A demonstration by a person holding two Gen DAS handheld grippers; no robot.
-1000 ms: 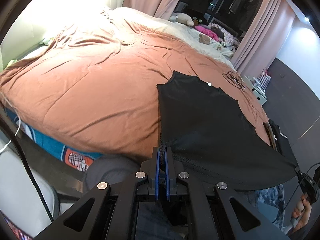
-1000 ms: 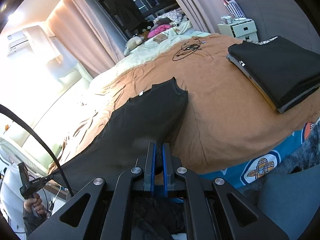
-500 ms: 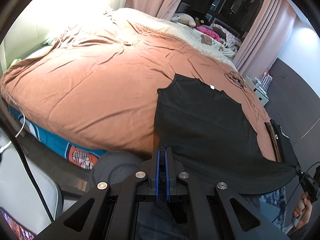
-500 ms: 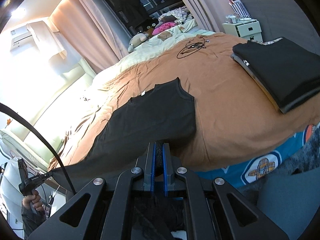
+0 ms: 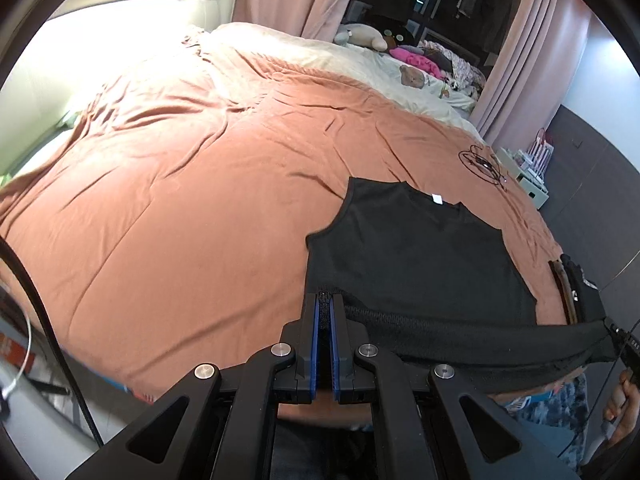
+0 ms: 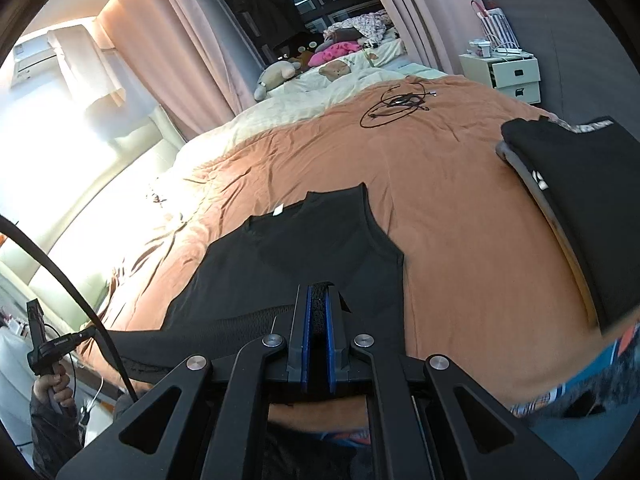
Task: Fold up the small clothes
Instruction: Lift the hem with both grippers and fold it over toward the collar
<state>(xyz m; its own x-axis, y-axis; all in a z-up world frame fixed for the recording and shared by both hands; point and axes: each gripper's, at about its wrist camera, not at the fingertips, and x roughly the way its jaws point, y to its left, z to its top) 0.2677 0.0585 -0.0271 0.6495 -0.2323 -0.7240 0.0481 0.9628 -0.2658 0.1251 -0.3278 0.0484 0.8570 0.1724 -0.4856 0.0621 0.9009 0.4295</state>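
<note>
The left gripper (image 5: 325,300) and right gripper (image 6: 318,294) each clamp a hem corner of the sleeveless black knit top (image 5: 412,256), spread on the orange bedspread (image 5: 180,200).

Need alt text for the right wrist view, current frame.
The right gripper, jaws shut on the hem of a black sleeveless top, holds it stretched over an orange duvet. A stack of folded dark clothes sits at the right, a coiled black cable farther back, and the left gripper at far left.
</note>
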